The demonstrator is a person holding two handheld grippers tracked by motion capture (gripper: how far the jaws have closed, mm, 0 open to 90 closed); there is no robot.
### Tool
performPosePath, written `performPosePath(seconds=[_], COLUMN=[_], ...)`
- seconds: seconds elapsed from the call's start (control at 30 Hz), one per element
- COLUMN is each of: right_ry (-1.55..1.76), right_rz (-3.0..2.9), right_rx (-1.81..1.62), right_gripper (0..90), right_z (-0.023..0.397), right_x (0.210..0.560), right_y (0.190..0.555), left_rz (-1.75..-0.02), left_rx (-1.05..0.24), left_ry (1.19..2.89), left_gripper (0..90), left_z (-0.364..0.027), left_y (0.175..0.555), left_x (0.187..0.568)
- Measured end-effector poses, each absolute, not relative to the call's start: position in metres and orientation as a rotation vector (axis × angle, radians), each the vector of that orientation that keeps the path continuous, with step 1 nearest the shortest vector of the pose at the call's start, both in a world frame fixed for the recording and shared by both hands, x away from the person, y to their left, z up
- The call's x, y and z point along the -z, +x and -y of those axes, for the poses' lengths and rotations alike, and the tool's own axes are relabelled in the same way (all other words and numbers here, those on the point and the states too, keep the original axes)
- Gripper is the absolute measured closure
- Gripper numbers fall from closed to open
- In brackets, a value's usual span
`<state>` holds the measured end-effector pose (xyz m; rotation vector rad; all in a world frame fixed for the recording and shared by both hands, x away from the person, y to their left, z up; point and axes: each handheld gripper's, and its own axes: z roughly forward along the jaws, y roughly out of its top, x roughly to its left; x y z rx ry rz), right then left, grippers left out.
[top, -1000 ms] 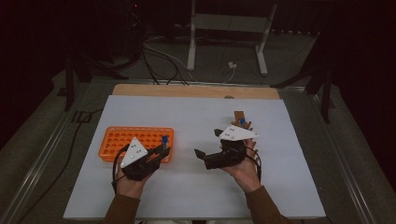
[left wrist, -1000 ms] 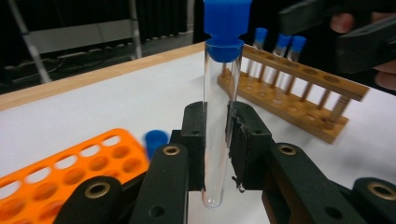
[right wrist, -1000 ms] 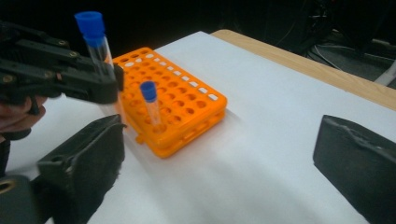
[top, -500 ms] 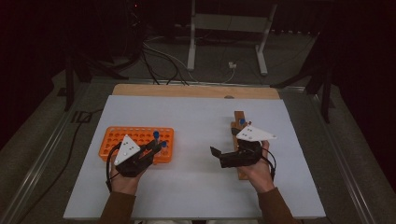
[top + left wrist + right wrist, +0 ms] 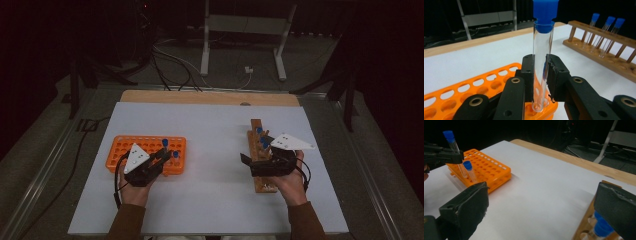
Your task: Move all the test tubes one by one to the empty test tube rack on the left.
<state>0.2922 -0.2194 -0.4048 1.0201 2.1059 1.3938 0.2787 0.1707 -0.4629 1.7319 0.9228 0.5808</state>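
Left tool (image 5: 540, 75) is clenched on an upright tube (image 5: 542, 60), its foot held just above a corner hole of the orange rack (image 5: 471, 87). Right tool (image 5: 544, 212), released, is held over the wooden rack (image 5: 261, 160), well apart.

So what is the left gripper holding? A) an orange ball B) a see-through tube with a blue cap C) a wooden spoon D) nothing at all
B: in the left gripper view, the left gripper is clamped on a clear tube with a blue cap, over the orange rack.
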Motion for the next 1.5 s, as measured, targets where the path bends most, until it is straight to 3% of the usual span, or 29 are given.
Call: performPosePath(seconds=[0.87, 1.5], right_ry=[1.068, 1.062], right_rz=[-2.07, -2.069], right_rx=[-1.405, -1.42], right_gripper=[0.0, 0.0], right_z=[0.239, 0.241], right_x=[0.407, 0.407], right_y=[0.293, 0.291], left_rz=[-0.952, -1.012], left_rx=[-0.577, -0.55], left_ry=[1.75, 1.932], left_gripper=[77.4, 78.2], left_z=[-0.17, -0.161], left_y=[0.287, 0.29], left_x=[0.481, 0.498])
